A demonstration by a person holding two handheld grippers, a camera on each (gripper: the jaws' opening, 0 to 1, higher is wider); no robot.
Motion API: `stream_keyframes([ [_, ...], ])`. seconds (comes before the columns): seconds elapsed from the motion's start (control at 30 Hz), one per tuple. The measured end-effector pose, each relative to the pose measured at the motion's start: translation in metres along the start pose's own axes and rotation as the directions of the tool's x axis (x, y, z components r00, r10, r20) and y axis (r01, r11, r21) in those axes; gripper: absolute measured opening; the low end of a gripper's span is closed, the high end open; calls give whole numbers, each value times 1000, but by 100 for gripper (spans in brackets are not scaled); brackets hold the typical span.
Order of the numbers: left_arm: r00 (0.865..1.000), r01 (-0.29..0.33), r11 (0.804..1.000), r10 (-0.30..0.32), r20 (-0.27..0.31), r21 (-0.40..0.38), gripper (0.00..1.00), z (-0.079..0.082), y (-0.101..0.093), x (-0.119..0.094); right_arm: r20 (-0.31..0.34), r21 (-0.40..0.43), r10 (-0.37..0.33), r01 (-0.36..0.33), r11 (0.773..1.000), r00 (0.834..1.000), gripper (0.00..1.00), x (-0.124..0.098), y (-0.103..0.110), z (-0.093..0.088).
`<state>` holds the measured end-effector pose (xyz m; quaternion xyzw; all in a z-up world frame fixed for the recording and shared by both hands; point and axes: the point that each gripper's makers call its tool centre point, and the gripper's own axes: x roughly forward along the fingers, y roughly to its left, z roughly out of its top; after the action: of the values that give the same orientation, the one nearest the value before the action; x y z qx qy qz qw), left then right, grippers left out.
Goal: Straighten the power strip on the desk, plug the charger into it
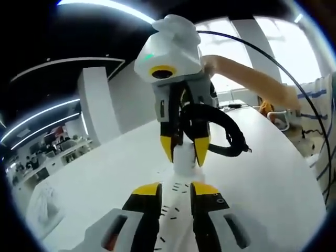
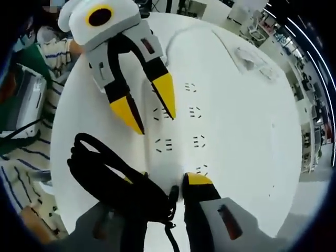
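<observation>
The left gripper hovers with jaws spread over the white power strip lying on the desk. The right gripper pinches the strip's end, its black cable looped alongside, forearm extended behind.

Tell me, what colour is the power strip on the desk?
The power strip is white with small dark socket slots, nearly matching the white desk. The right gripper view shows it best.
</observation>
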<state>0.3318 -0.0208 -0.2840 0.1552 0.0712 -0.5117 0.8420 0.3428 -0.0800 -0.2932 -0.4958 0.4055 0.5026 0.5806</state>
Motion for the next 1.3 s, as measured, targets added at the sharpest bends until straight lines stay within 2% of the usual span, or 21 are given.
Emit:
stream_keyframes([
  [0.07,1000,0,1000,0,-1,3,21,0,-1,0,-38,-12,-16,16,1000,999,23,2,1,-1],
  [0.4,1000,1,1000,-1,0,3,21,0,-3,1,-16,-12,-40,40,999,999,23,2,0,-1],
  [0.57,1000,-1,1000,1,-1,4,21,0,-4,1,-52,-22,-44,43,999,998,23,3,1,-2],
  [0.8,1000,-3,1000,3,-3,7,21,-1,-4,1,10,0,-46,46,999,999,24,3,2,-2],
  [1.23,1000,-9,1000,9,-15,4,21,-3,2,0,31,-4,-68,68,998,997,24,4,2,0],
  [1.3,1000,-8,1000,8,-17,4,21,-3,4,-1,57,-8,-75,75,997,996,24,3,2,0],
])
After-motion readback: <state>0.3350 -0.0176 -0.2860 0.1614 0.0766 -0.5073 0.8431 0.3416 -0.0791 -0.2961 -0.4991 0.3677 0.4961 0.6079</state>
